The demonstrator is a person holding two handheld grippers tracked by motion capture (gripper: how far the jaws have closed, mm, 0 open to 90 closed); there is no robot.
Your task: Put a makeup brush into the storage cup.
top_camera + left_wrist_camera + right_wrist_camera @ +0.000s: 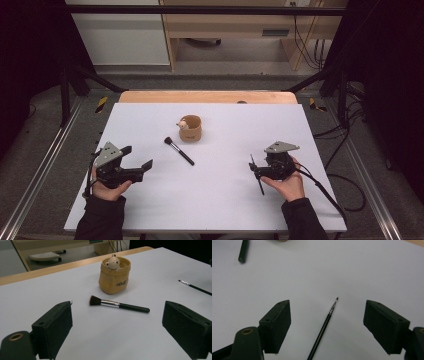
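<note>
A tan fabric pot (190,128) (114,275) with a small bear figure at its rim stands at the middle back of the white table (210,205). Just in front of it lies a black makeup brush (179,151) (119,305), bristles toward the far left. My left gripper (137,156) (117,323) rests near the left edge, open and empty, and points at that brush. A thin black liner brush (257,176) (323,330) (195,287) lies on the right. My right gripper (256,169) (328,303) is low over it, open, with the brush between the jaws but untouched.
A wooden strip (207,97) runs along the table's far edge. Black frame posts (65,85) stand at both far corners. The right gripper's cable (325,192) trails over the table's right edge. Bare white surface lies between the two hands.
</note>
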